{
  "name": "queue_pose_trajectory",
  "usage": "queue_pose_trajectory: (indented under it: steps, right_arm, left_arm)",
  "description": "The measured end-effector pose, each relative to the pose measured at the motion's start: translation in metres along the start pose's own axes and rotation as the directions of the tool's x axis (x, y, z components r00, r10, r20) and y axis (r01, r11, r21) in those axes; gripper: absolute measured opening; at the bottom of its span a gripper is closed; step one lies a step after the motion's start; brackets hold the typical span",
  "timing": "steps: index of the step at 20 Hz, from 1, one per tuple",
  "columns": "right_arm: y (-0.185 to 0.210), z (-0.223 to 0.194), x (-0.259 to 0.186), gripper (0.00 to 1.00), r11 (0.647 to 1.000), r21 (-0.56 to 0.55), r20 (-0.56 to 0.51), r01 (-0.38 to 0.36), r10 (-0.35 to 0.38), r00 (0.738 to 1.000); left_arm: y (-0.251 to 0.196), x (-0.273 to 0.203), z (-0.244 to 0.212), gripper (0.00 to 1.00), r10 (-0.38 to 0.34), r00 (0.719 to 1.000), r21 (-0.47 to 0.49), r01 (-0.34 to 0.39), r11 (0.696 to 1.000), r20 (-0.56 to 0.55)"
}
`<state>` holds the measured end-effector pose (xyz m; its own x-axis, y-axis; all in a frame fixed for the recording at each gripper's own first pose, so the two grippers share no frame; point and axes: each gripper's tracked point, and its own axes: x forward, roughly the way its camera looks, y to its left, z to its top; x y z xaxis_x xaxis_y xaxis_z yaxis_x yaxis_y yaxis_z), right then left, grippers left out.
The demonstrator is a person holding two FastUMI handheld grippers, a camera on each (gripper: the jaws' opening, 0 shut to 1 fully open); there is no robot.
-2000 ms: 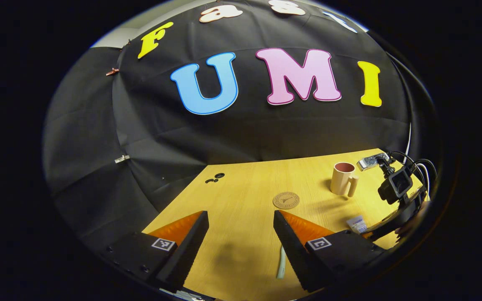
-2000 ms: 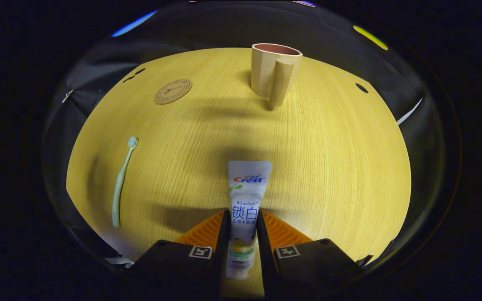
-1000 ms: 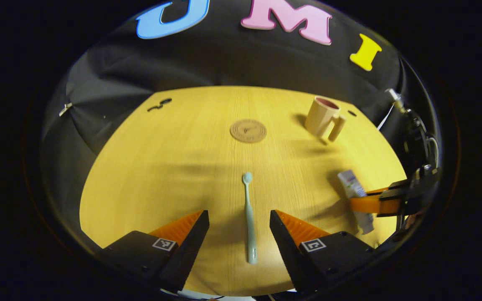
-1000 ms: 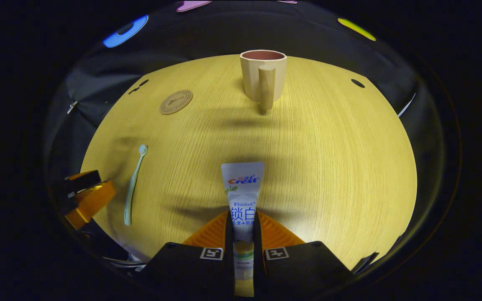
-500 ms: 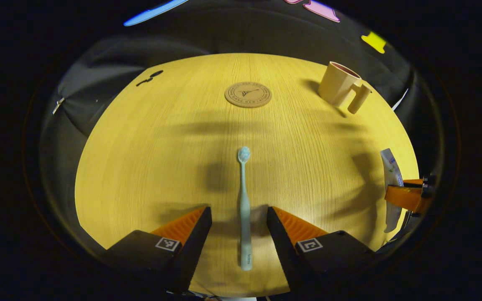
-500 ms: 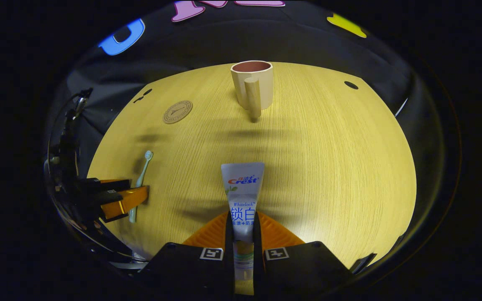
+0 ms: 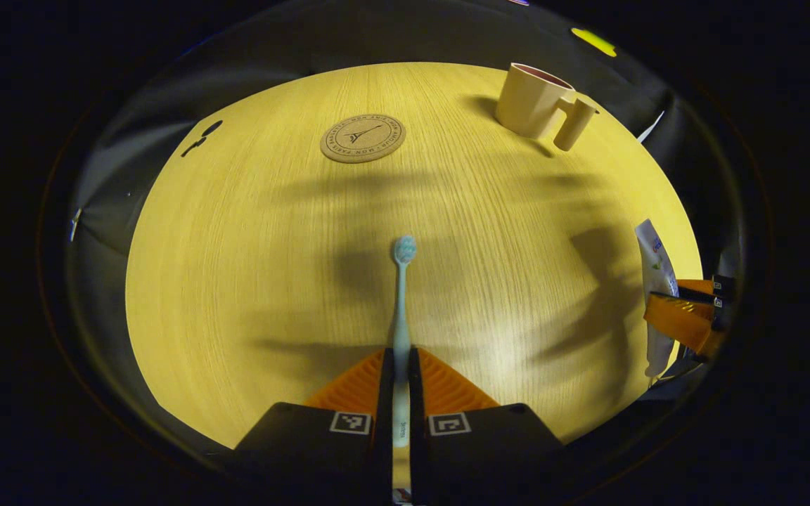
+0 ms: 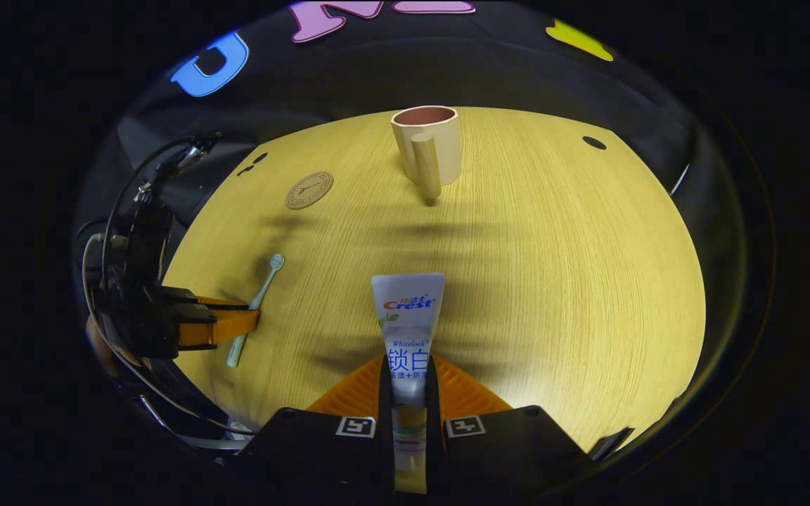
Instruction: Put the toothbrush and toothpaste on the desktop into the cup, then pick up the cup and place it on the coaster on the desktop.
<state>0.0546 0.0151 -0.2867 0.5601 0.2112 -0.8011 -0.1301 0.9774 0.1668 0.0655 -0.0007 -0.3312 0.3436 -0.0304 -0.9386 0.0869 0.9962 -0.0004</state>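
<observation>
A pale green toothbrush lies along the wooden desktop with its head pointing away, and my left gripper is shut on its handle. My right gripper is shut on the white toothpaste tube, whose flat end sticks forward. The beige cup stands upright at the far side, handle toward the right gripper view's camera; it also stands at the far right in the left gripper view. A round cork coaster lies left of the cup. In the right gripper view the left gripper holds the toothbrush.
The desktop's near edge runs just behind both grippers. Small dark holes mark the far left and far right of the desktop. Black cloth walls close in the back and sides. Cables trail from the left gripper's body.
My left gripper swung down over the toothbrush, came forward along it and shut on its handle. The right gripper has kept hold of the toothpaste, lifting it slightly off the desktop.
</observation>
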Motion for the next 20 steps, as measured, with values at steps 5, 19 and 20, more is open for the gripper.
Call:
queue_pose_trajectory:
  steps: [5, 19, 20]
  right_arm:
    - [-0.001, 0.005, -0.005, 0.21, 1.000, -0.014, 0.015, -0.008, 0.008, 1.000]
    - [0.003, 0.125, -0.046, 0.21, 0.998, -0.065, 0.268, 0.014, 0.004, 0.963]
    - [0.005, 0.139, -0.048, 0.21, 0.998, -0.066, 0.292, 0.012, 0.008, 0.956]
  left_arm:
    - [-0.002, -0.003, -0.003, 0.07, -0.035, 0.999, -0.012, 0.035, 0.999, 0.016]
    - [-0.011, -0.076, 0.027, 0.07, -0.077, 0.944, -0.078, 0.107, 0.991, 0.322]
    - [-0.013, -0.084, 0.032, 0.07, -0.080, 0.937, -0.075, 0.112, 0.991, 0.341]
